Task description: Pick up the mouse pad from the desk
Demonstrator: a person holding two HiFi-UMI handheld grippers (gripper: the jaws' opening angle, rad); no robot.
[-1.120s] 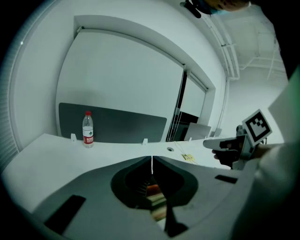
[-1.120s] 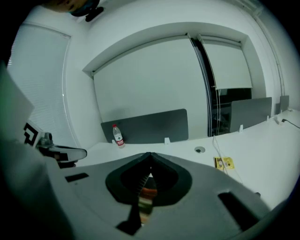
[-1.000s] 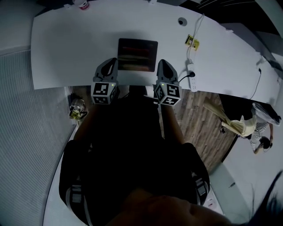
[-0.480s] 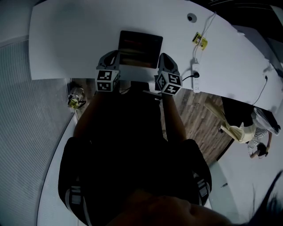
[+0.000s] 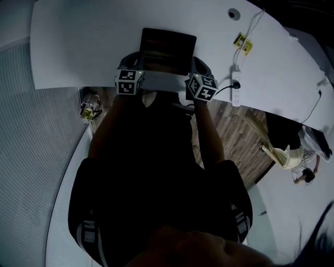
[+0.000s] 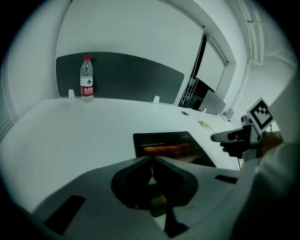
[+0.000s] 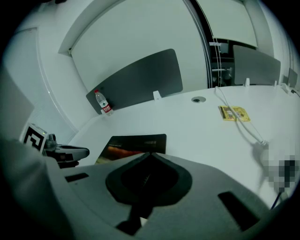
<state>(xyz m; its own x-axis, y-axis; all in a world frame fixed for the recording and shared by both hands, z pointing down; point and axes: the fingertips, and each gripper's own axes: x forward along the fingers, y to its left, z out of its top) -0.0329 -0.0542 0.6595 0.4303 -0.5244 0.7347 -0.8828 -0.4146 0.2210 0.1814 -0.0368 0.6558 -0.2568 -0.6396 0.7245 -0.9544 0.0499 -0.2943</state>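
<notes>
The mouse pad (image 5: 168,48) is a dark rectangle with an orange picture, lying flat near the front edge of the white desk (image 5: 78,47). My left gripper (image 5: 139,55) is at the pad's near left corner, jaws shut with nothing between them. My right gripper (image 5: 194,61) is at the near right corner, also shut and empty. In the left gripper view the closed tips (image 6: 151,157) sit just short of the pad (image 6: 168,144). In the right gripper view the closed tips (image 7: 151,154) also point at the pad (image 7: 133,142). Whether either touches the pad I cannot tell.
A water bottle (image 6: 86,78) stands at the desk's far side by a grey divider. To the right lie a yellow tag (image 5: 243,42), a white cable, a power strip (image 5: 236,89) and a cable hole (image 5: 233,13). Wooden floor shows below the desk's edge.
Both grippers have come down and forward together, from in front of the desk's edge to the pad's near corners. The pad has not moved. Jaws stayed shut.
</notes>
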